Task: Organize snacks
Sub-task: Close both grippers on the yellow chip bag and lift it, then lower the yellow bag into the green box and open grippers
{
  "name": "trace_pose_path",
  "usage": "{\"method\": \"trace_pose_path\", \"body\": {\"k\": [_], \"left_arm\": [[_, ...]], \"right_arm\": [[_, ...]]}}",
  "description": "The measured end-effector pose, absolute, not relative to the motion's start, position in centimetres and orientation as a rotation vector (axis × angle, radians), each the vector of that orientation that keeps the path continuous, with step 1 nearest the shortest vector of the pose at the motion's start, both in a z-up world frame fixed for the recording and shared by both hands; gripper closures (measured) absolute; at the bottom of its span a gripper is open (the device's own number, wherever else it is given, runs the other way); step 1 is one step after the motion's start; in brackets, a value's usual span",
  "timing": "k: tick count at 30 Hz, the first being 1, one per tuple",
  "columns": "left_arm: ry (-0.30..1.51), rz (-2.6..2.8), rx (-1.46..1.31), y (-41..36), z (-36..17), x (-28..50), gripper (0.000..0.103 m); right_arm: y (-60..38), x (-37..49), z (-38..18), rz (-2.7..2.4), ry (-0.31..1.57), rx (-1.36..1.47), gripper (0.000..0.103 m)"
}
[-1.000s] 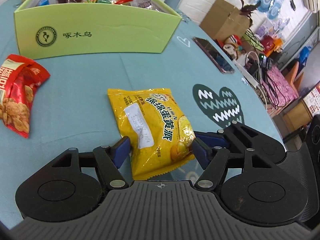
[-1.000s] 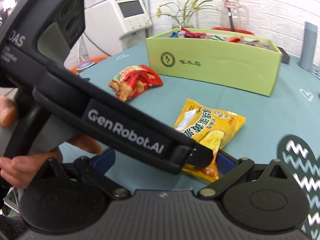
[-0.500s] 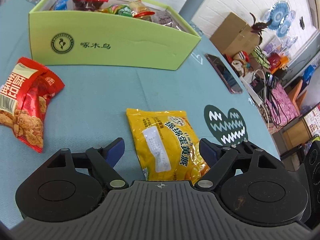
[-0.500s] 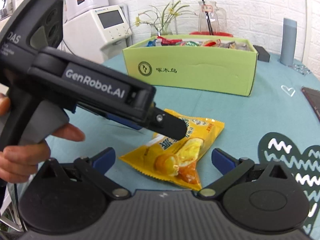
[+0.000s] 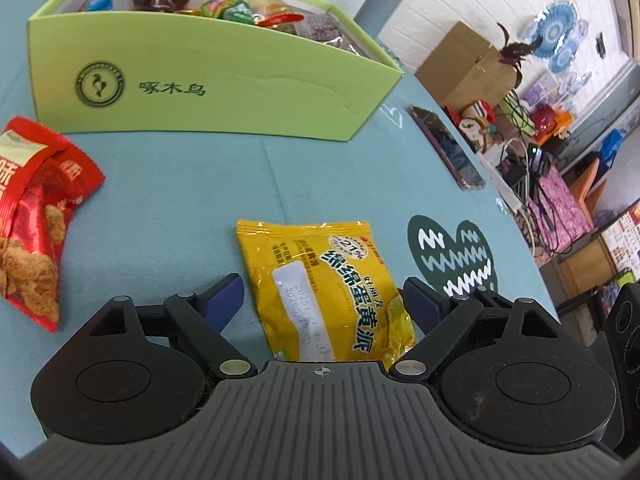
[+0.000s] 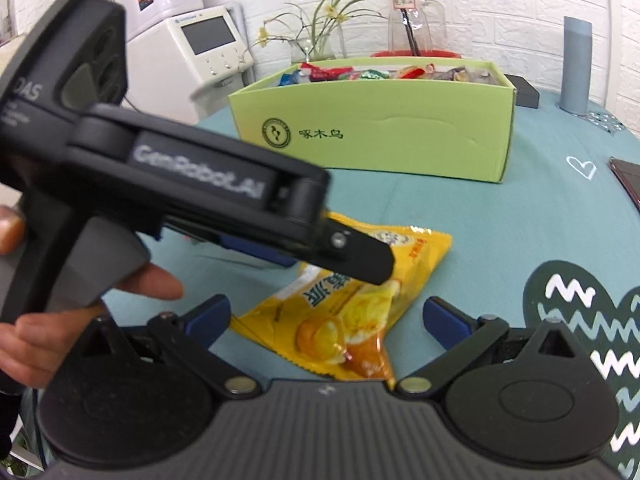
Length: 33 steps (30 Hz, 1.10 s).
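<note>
My left gripper [image 5: 322, 300] is opening, releasing the crinkly yellow foil snack packet [image 5: 332, 300] onto the table; my right gripper [image 6: 326, 316], jaws apart, can take it.

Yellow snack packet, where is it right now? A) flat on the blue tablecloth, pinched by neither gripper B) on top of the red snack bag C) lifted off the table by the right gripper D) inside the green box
A: the yellow snack packet lies flat on the blue tablecloth, short of the green box, between the opening jaws of the left gripper, whose pads do not press it.
</note>
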State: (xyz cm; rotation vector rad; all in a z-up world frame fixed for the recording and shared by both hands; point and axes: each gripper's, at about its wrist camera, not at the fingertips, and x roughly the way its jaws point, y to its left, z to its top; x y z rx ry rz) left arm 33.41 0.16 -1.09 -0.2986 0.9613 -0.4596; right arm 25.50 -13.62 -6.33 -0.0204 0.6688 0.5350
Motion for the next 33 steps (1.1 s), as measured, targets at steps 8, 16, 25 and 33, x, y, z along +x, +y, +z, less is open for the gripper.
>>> {"method": "trace_pose_path", "body": {"k": [8,16,25,33], "left_arm": [[0.928,-0.429,-0.307,0.5,-0.3,32.5,0.074],[0.704,-0.432,-0.323,1.7,8.4,37.3,0.070],[0.618,-0.307,-0.327,4.3,9.0,49.5,0.067],[0.667,-0.219,-0.310,6.1,6.0,52.0,0.042]], "right_arm": [[-12.2,24.4,-5.8,0.557,0.621,-0.101,0.027],[-11.2,28.4,1.4,0.518,0.387,-0.188,0.027],[-7.8,42.6,3.1,0.543,0.376,-0.171,0.027],[-6.9,46.4,0.5,0.563,0.463,-0.163,0.018]]}}
